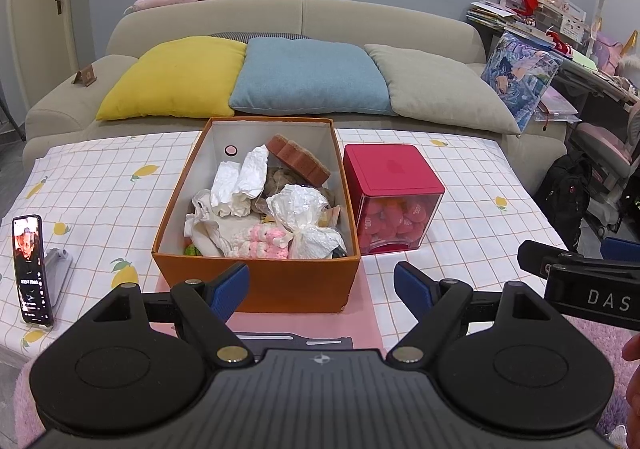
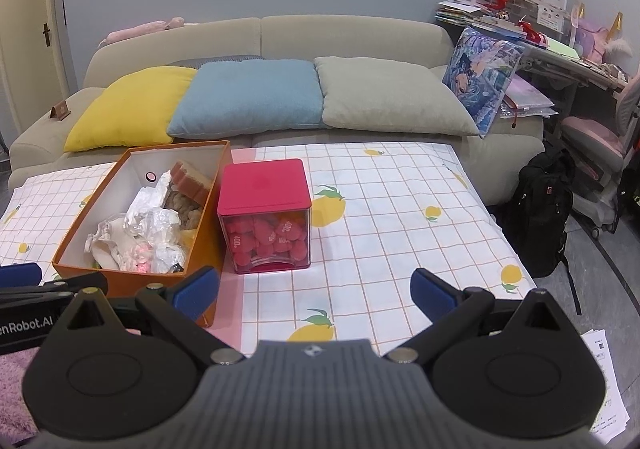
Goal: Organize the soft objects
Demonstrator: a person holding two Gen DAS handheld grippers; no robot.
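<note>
Behind the lemon-print checked tablecloth (image 1: pixel 100 185) in the left wrist view, a beige sofa (image 1: pixel 60 105) is carrying three plain cushions: one yellow (image 1: pixel 172 79), one blue (image 1: pixel 308 77), one grey-beige (image 1: pixel 436 89). The left gripper (image 1: pixel 321 287) is hovering near the cloth's front edge, jaws spread wide, holding and touching nothing. One orange cardboard box (image 1: pixel 264 281) is sitting mid-cloth, holding crumpled white tissue, a brown sponge, clear plastic wrap and pink knitted pieces. One red-lidded clear cube container (image 1: pixel 394 185) of pink balls is standing just beside the box's right wall. One smartphone (image 1: pixel 33 269) is standing upright near the left edge.

Seen from the right wrist view, the right gripper (image 2: pixel 316 295) is hanging over bare cloth, jaws likewise splayed and empty, with the box (image 2: pixel 132 283) and container (image 2: pixel 264 185) toward the left edge.
</note>
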